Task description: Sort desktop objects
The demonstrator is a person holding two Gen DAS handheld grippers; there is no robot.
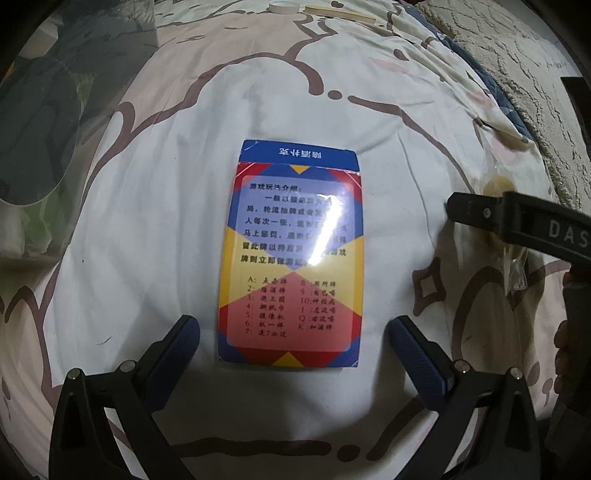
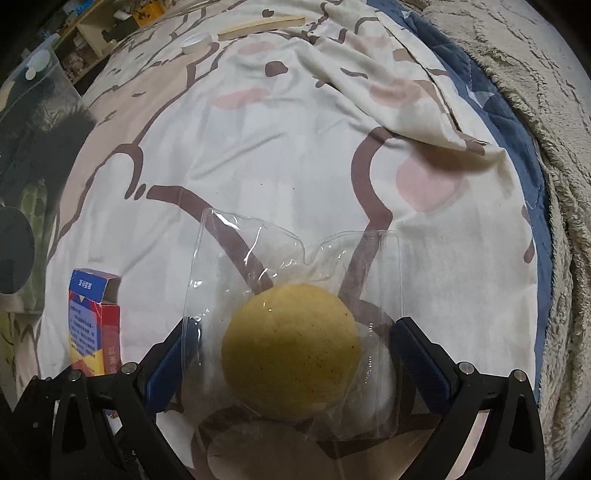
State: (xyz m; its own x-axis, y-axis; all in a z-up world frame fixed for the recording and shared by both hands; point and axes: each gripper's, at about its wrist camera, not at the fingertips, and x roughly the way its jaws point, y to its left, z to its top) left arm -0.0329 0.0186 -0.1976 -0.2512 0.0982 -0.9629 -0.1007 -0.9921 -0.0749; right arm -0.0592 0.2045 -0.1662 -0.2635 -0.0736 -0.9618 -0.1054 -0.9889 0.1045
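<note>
My left gripper (image 1: 293,345) hangs spread wide over the card box (image 1: 291,254), which lies flat on the printed bedsheet (image 1: 147,221) with its blue flap end pointing away from me; my two blue pads sit either side of the box's near end, apart from it, gripping nothing. Just right of the box my right gripper (image 2: 291,345) is also spread wide, its fingers flanking a clear plastic bag (image 2: 295,266) with a yellow round fruit (image 2: 291,350) inside. The left pad looks to be against the bag's edge, though I cannot tell if it truly touches; the right pad stands clear of the fruit. Far beyond the box, at the sheet's far edge, lie a white cap (image 1: 282,6) and, just beside it, a pale wooden stick (image 1: 343,13).
</note>
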